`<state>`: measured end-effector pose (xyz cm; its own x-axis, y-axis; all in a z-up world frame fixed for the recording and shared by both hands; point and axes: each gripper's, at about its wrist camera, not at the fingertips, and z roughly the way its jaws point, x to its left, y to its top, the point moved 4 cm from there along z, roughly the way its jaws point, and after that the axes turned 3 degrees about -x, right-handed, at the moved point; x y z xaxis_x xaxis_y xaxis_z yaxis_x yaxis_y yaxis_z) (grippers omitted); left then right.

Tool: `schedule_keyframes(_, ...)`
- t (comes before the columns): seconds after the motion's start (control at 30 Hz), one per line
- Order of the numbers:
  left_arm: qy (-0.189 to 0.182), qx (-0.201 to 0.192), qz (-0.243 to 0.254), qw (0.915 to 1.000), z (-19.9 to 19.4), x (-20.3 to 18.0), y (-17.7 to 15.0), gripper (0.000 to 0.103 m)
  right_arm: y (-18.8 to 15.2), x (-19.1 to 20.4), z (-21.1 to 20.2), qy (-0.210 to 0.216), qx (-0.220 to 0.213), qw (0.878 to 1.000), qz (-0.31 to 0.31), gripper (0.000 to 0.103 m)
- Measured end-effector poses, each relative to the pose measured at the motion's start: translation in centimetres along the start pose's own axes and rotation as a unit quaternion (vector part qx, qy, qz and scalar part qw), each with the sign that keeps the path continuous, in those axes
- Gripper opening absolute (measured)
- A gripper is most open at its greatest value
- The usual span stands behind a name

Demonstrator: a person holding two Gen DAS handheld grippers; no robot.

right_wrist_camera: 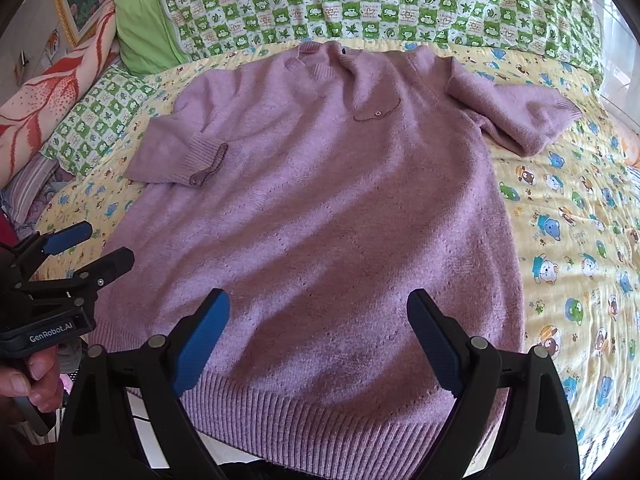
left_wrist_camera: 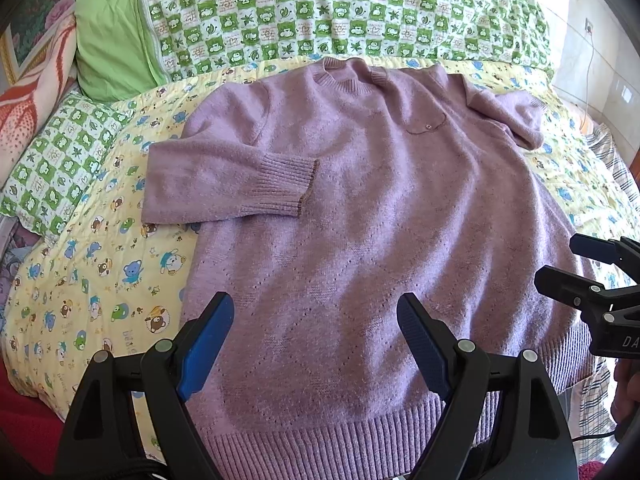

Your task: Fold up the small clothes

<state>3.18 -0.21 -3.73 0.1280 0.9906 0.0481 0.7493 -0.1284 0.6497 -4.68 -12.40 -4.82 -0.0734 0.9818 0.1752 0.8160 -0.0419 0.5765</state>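
Purple sweater (left_wrist_camera: 360, 200) flat on bed (left_wrist_camera: 100, 280), left sleeve (left_wrist_camera: 224, 184) already folded in. Left claw (left_wrist_camera: 316, 344), right claw (right_wrist_camera: 318, 340) both wide, empty. Next, likely: right sleeve (right_wrist_camera: 516, 116).

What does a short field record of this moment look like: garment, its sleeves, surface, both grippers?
garment: purple sweater, lying flat, front up, hem nearest the cameras
left sleeve: folded in, cuff resting on the body
right sleeve: bunched out to the side
surface: yellow cartoon-print quilt
left gripper: open, above the hem, holding nothing
right gripper: open, above the hem, holding nothing
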Motion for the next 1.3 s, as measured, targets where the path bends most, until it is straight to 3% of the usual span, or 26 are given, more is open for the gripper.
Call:
schedule_keyframes(0.37, -0.001, 0.011, -0.003, 0.9999, 1.0, 0.0, 0.1, 0.084, 0.3, -0.3, 0.4, 0.003, 0.001, 1.0, 0.008, 0.09)
schedule_keyframes(0.6, -0.003, 0.022, -0.005, 0.9997, 2.8, 0.2, 1.3, 0.084, 1.3, -3.4, 0.6, -0.014, -0.001, 0.999, 0.038, 0.09)
schedule_keyframes(0.93, 0.002, 0.037, -0.02, 0.9991, 7.1, 1.0, 6.0, 0.084, 6.5, -13.8, 1.3, -0.063, -0.027, 0.99, 0.126, 0.09)
schedule_keyframes(1.3, 0.016, 0.056, -0.036, 0.9977, 13.5, 2.3, 13.6, 0.084, 15.1, -30.3, 5.0, -0.129, -0.065, 0.961, 0.236, 0.09)
